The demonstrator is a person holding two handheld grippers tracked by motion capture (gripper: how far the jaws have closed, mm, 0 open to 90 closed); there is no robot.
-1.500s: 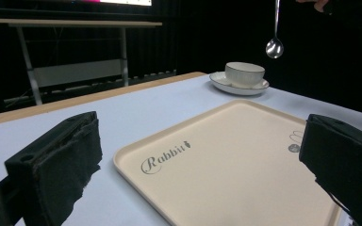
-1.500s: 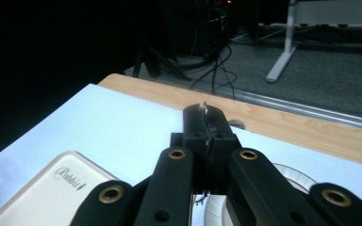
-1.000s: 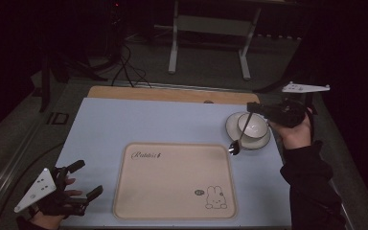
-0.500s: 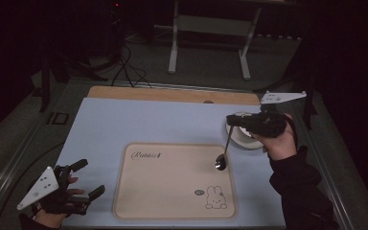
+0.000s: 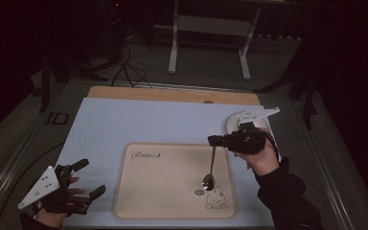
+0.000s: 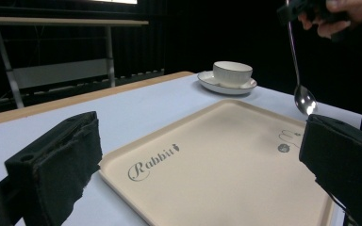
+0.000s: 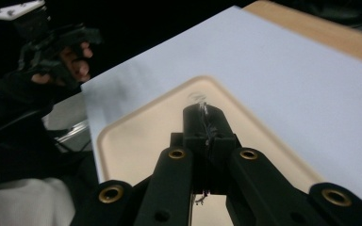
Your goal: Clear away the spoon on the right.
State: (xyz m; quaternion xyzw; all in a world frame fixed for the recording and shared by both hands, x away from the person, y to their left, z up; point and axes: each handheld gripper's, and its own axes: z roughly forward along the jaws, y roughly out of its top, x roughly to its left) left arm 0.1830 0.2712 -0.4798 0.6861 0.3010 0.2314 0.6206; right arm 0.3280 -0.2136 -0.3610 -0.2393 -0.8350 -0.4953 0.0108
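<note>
Carried from the saucer (image 5: 233, 120), the spoon (image 5: 210, 167) hangs clamped in the right hand-held gripper (image 5: 212, 140) above the tray (image 5: 163, 196).

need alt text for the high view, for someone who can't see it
The right gripper holds a spoon by its handle, bowl hanging down over a beige tray printed with a rabbit, on a pale blue table. The left gripper rests open at the table's near left corner; a cup and saucer sit behind the right hand.

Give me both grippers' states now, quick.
Left gripper: open, holding nothing.
Right gripper: shut on the spoon, which hangs over the tray.
</note>
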